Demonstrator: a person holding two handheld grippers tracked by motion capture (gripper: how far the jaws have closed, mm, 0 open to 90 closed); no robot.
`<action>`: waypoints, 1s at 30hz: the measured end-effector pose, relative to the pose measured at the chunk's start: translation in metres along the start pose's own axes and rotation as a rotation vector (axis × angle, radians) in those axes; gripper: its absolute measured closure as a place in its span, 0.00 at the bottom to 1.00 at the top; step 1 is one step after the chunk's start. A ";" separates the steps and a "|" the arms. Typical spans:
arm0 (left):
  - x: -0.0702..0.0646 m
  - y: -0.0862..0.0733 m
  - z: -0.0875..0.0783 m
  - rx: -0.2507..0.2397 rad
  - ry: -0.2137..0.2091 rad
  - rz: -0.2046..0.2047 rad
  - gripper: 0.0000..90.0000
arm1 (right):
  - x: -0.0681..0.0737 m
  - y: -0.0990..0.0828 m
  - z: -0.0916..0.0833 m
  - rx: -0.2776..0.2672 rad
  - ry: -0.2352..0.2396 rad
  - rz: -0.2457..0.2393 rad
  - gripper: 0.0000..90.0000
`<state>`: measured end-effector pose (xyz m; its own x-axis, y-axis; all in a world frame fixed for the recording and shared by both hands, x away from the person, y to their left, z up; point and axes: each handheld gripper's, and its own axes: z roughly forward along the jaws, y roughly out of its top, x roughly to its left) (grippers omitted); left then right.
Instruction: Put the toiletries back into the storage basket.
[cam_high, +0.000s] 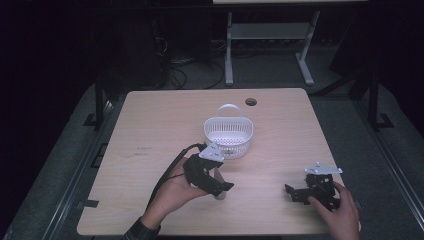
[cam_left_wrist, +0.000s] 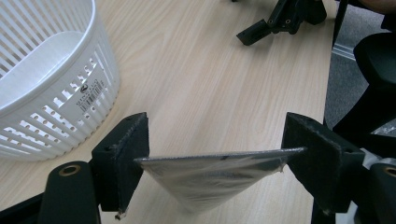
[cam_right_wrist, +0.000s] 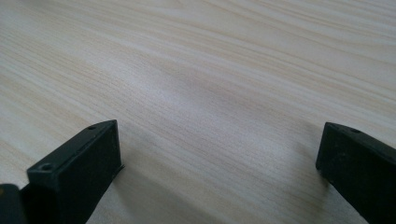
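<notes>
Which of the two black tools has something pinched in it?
The left tool, the one beside the white basket. A flat, shiny plastic-wrapped piece spans its jaws. The right tool has just bare table between its wide-apart jaws.

You work at a pale wooden table (cam_high: 165, 120); grey floor (cam_high: 350, 135) and, apparently, a white-legged desk (cam_high: 270, 35) lie in darkness.

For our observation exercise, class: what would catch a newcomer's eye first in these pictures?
The white basket stands near the middle of the pale wooden table. Just in front of it, the left tool grips a flat plastic-wrapped packet edge to edge. The right tool rests open near the table's front right.
</notes>
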<state>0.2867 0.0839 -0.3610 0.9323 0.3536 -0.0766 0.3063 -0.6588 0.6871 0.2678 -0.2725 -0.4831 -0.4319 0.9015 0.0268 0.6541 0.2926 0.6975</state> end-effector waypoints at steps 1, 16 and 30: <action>0.000 0.000 0.000 0.004 0.002 0.000 0.26 | 0.000 0.000 0.000 0.000 0.000 0.000 0.00; 0.001 -0.001 -0.002 0.017 -0.003 0.001 0.33 | 0.000 0.000 0.000 0.000 0.000 -0.001 0.00; 0.007 -0.003 -0.009 -0.002 -0.001 -0.023 0.33 | 0.000 0.000 0.000 0.000 0.000 -0.001 0.00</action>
<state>0.2904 0.0945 -0.3570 0.9250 0.3684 -0.0931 0.3277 -0.6492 0.6864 0.2679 -0.2725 -0.4831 -0.4323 0.9014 0.0265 0.6536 0.2929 0.6978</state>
